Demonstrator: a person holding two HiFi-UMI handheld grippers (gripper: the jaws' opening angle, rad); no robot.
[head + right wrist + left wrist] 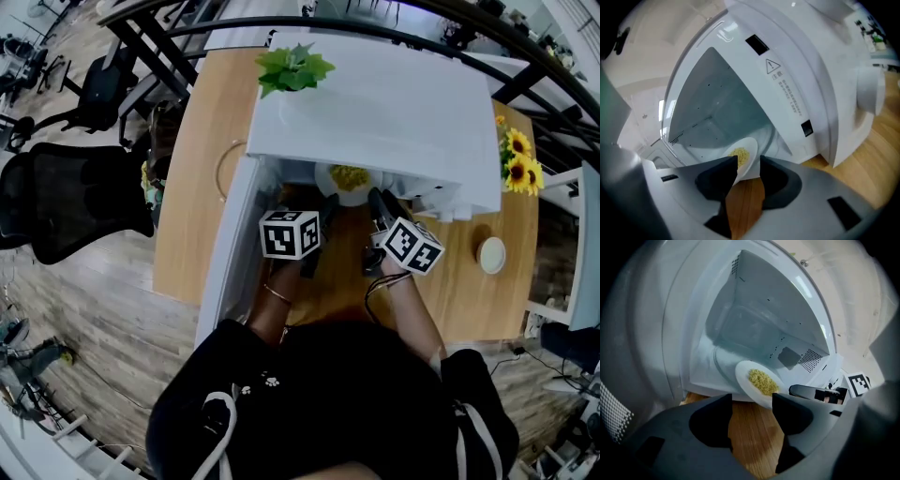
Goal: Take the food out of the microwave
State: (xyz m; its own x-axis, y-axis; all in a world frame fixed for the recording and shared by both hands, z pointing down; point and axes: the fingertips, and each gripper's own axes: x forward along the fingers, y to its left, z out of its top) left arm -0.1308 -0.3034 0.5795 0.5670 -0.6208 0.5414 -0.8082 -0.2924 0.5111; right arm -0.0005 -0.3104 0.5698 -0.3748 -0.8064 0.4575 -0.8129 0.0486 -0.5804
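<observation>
Right hand-held gripper (747,164): we see its jaws closed on the near rim of the white plate (750,154).
Left hand-held gripper (752,401): jaws apart, and we find only the wooden counter (750,437) between them.
Food (762,380): a yellow heap on the plate, at the open mouth of the microwave (375,103).
Door (225,253): open, on the left side.

Leaning in from above, the person extends the left forearm (272,305) and the right forearm (405,302), a two-jaw gripper in each hand, the two held level and close together. The left gripper (751,401) has its jaws apart with nothing between them. The right gripper (748,164) has its jaws clamped on the near rim of a tilted white plate (746,151).
</observation>
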